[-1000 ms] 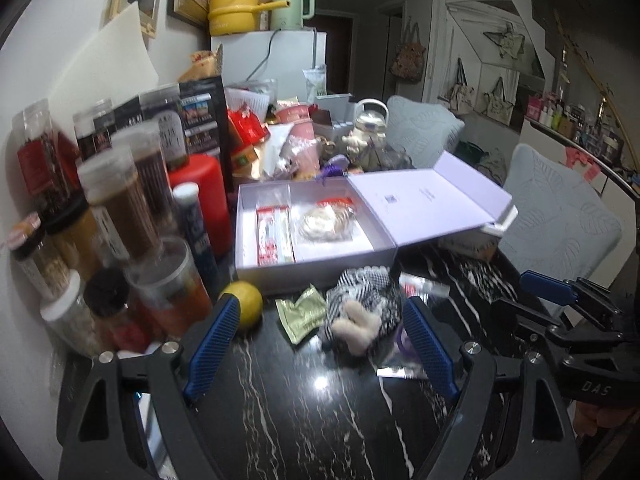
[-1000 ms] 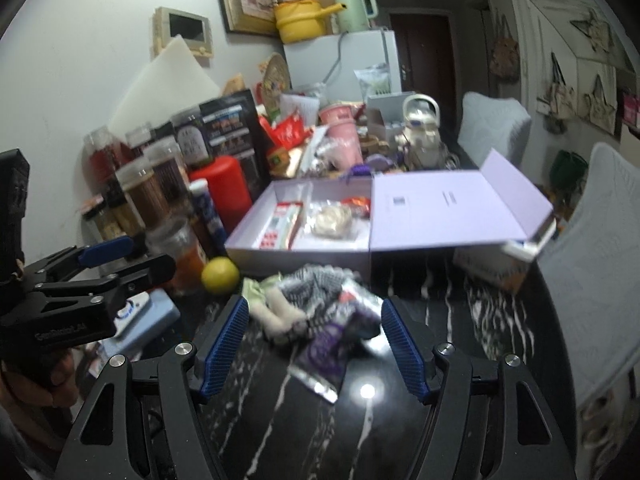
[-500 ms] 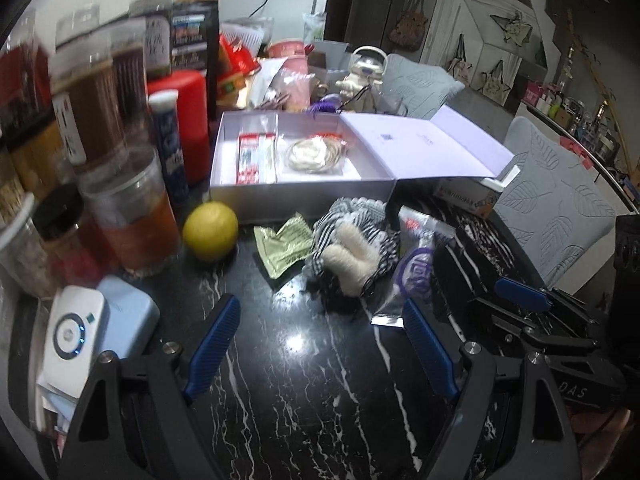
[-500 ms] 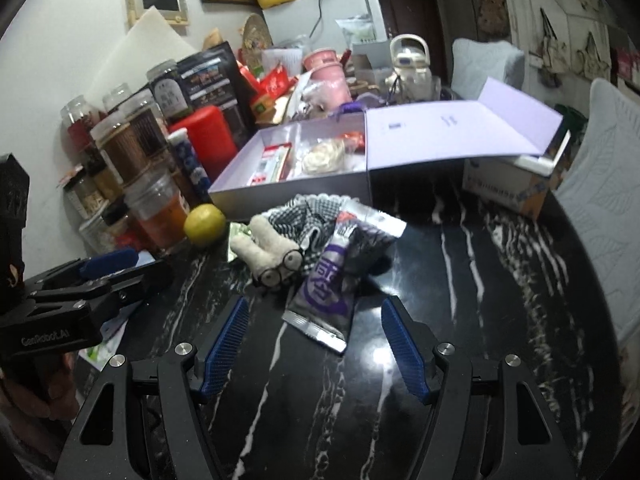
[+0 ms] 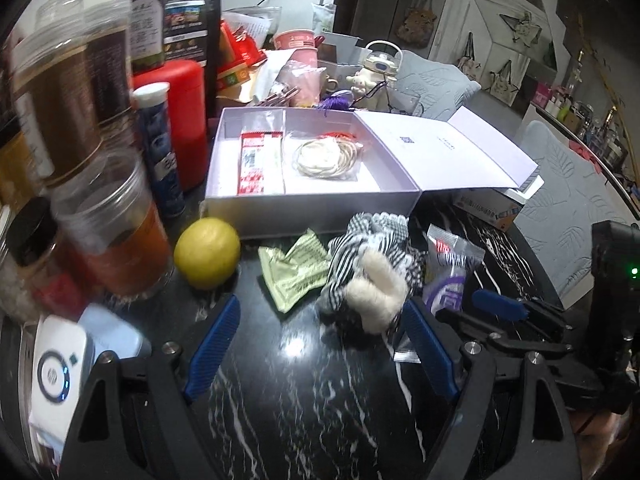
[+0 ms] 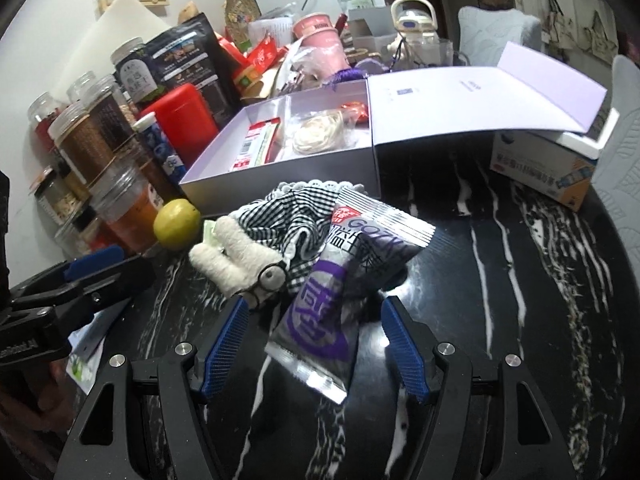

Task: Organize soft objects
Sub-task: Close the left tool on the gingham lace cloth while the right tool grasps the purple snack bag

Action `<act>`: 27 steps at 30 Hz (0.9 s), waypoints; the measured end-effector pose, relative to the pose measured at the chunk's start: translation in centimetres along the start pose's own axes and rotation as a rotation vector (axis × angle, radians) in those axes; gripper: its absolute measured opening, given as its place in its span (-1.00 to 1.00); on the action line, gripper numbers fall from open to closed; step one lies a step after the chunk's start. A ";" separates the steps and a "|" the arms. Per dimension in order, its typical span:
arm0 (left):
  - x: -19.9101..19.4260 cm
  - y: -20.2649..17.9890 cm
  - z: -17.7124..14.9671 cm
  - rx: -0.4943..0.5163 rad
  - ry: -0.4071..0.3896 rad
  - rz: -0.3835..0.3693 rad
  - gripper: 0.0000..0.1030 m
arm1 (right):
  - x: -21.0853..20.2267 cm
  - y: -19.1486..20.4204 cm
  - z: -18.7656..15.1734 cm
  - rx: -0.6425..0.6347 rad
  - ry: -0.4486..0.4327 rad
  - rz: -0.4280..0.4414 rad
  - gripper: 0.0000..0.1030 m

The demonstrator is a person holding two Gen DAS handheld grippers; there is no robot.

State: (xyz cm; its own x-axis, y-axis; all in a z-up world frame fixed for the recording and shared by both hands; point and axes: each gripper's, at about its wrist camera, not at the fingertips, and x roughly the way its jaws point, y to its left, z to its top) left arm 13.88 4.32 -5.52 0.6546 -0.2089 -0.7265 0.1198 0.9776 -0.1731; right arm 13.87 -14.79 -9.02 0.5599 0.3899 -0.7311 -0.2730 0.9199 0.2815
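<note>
A black, white-veined marble desk point(image 6: 500, 280) carries everything. Just ahead of the right claw point(image 6: 312, 344) lie a silver-purple snack packet point(image 6: 320, 320) and a checked cloth bundle point(image 6: 296, 216). Beyond them sits an open lilac box point(image 6: 280, 192), with a lemon point(image 6: 176, 224) and jars point(image 6: 120, 208) to its left.

Dim indoor light from overhead throws a white glare spot on the glossy black marble surface point(image 5: 292, 346), the jars point(image 5: 108, 224) at the left edge smear with motion blur, and the fisheye bends everything outward into black vignetted corners while the centre stays fairly sharp.
</note>
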 end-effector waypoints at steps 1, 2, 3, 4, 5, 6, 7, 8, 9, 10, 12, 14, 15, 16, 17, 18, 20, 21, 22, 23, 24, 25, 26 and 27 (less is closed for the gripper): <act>0.3 0.0 0.2 0.006 0.001 -0.004 0.62 | 0.3 -0.2 0.2 0.007 0.003 0.000 0.35; 0.6 -0.2 0.5 0.013 0.005 -0.009 0.62 | 0.5 -0.4 0.3 0.010 0.004 0.000 0.35; 1.0 -0.4 0.7 0.019 0.012 -0.012 0.62 | 0.8 -0.5 0.4 0.011 0.008 -0.003 0.35; 1.5 -0.6 0.9 0.026 0.020 -0.017 0.62 | 1.1 -0.7 0.6 0.011 0.015 -0.012 0.34; 1.8 -0.7 1.1 0.030 0.026 -0.021 0.62 | 1.4 -0.9 0.7 0.013 0.022 -0.023 0.30; 2.2 -0.9 1.3 0.033 0.032 -0.026 0.62 | 1.6 -1.2 0.8 0.016 0.029 -0.030 0.16; 2.6 -1.0 1.5 0.036 0.038 -0.033 0.62 | 1.9 -1.5 0.9 0.020 0.037 -0.033 0.04; 3.1 -1.2 1.7 0.039 0.043 -0.040 0.62 | 1.9 -1.8 0.9 0.024 0.043 -0.023 -0.01; 3.5 -1.4 1.9 0.043 0.050 -0.046 0.62 | 2.0 -2.1 0.9 0.027 0.045 -0.010 -0.12; 4.0 -1.7 2.1 0.048 0.056 -0.052 0.62 | 1.9 -2.3 0.9 0.028 0.045 0.000 -0.22; 4.9 -2.1 2.4 0.062 0.067 -0.060 0.62 | 1.5 -2.6 1.0 0.018 0.042 -0.003 -0.29; 6.0 -2.7 2.7 0.080 0.081 -0.062 0.62 | 1.1 -2.9 1.0 0.000 0.036 -0.024 -0.32; 6.5 -2.9 2.8 0.090 0.087 -0.062 0.62 | 0.8 -3.1 1.0 -0.006 0.034 -0.043 -0.33; 6.9 -3.2 2.9 0.100 0.093 -0.061 0.62 | 0.7 -3.3 1.0 -0.009 0.035 -0.051 -0.33; 7.5 -3.5 3.0 0.111 0.100 -0.060 0.62 | 0.6 -3.7 1.0 -0.008 0.036 -0.059 -0.32; 7.9 -3.7 3.1 0.120 0.107 -0.059 0.62 | 0.4 -4.0 1.0 -0.003 0.036 -0.065 -0.32; 8.9 -4.1 3.1 0.133 0.122 -0.049 0.62 | 0.2 -4.7 0.9 0.008 0.037 -0.075 -0.33; 9.3 -4.2 3.1 0.138 0.128 -0.043 0.62 | 0.1 -5.0 0.8 0.013 0.037 -0.078 -0.32; 9.7 -4.3 3.1 0.142 0.132 -0.035 0.63 | 0.0 -5.3 0.8 0.017 0.039 -0.081 -0.33; 10.1 -4.3 3.0 0.146 0.137 -0.030 0.63 | 0.0 -5.5 0.7 0.019 0.040 -0.084 -0.32; 10.5 -4.4 2.9 0.145 0.146 -0.028 0.63 | 0.0 -5.6 0.6 0.020 0.042 -0.088 -0.32; 10.8 -4.4 2.9 0.140 0.156 -0.037 0.63 | 0.0 -5.8 0.5 0.020 0.043 -0.091 -0.32; 11.1 -4.3 2.8 0.127 0.164 -0.060 0.62 | -0.1 -5.9 0.5 0.025 0.042 -0.091 -0.32; 11.3 -4.2 2.8 0.121 0.165 -0.069 0.54 | -0.1 -5.9 0.5 0.030 0.041 -0.090 -0.32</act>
State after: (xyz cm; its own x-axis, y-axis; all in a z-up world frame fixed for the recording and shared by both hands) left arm 22.83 -2.06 -11.14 0.5119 -0.2670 -0.8165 0.2550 0.9549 -0.1524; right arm 15.80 -20.24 -10.34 0.5485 0.3045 -0.7787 -0.1993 0.9521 0.2319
